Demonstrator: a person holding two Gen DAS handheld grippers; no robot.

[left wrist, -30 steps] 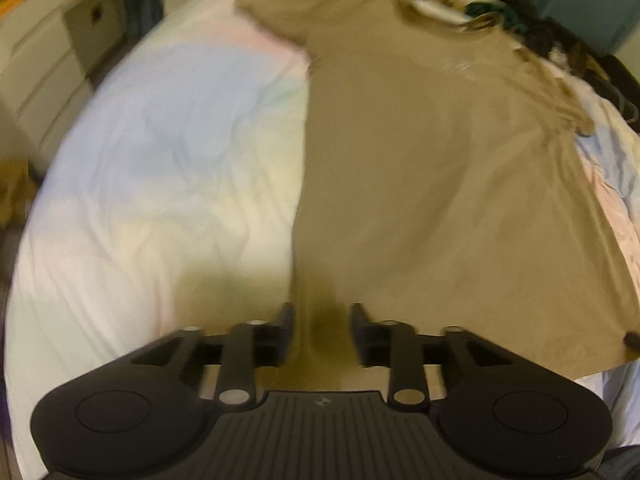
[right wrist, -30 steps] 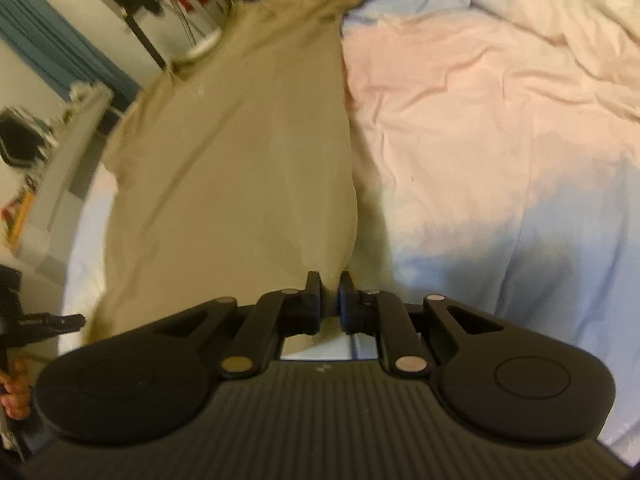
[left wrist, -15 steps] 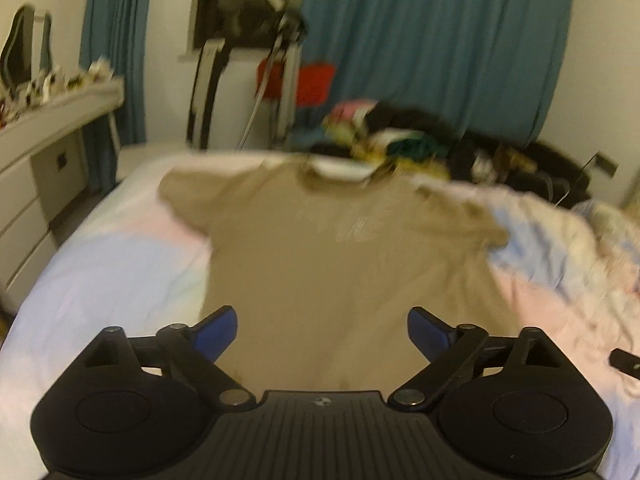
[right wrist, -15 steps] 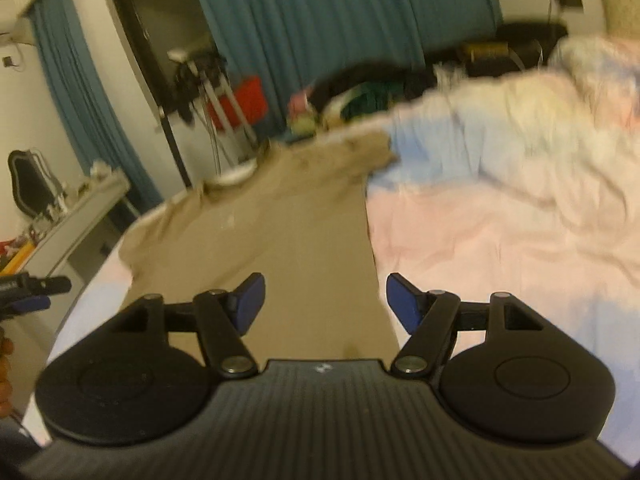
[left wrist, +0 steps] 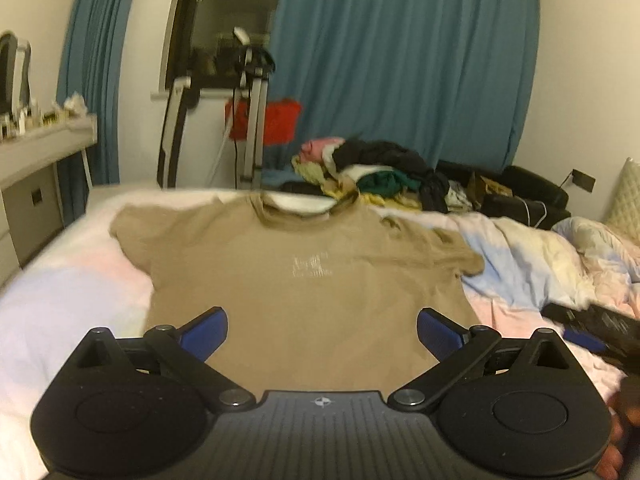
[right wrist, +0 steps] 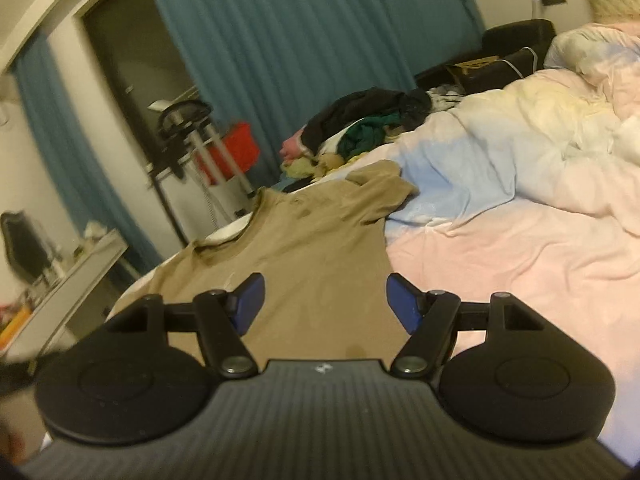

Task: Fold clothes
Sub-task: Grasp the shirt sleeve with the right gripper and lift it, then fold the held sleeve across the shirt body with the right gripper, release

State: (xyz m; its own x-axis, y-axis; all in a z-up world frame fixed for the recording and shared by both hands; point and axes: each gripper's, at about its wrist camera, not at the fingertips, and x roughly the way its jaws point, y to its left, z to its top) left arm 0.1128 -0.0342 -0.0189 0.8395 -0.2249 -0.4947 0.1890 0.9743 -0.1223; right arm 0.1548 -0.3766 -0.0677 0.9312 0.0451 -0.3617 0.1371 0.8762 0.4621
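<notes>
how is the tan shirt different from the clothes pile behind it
The tan shirt lies spread flat on the bed, collar toward the curtain; the clothes pile is a crumpled heap. The shirt is a single tan garment with a faint pale chest print; the pile mixes black, green, pink and yellow pieces. The shirt lies nearer both open grippers; the pile sits at the bed's far end. Neither is folded.

- The tan T-shirt (left wrist: pixel 312 288) was soft matt cloth, with a faint pale print on its chest.
- The pastel bedcover (right wrist: pixel 520 240) was matt, crumpled fabric.
- The left gripper (left wrist: pixel 322 334) and right gripper (right wrist: pixel 322 300) looked like matt black plastic, ribbed at the base, with blue pads, possibly rubber.
- The teal curtain (left wrist: pixel 400 64) was pleated, unshiny cloth.
</notes>
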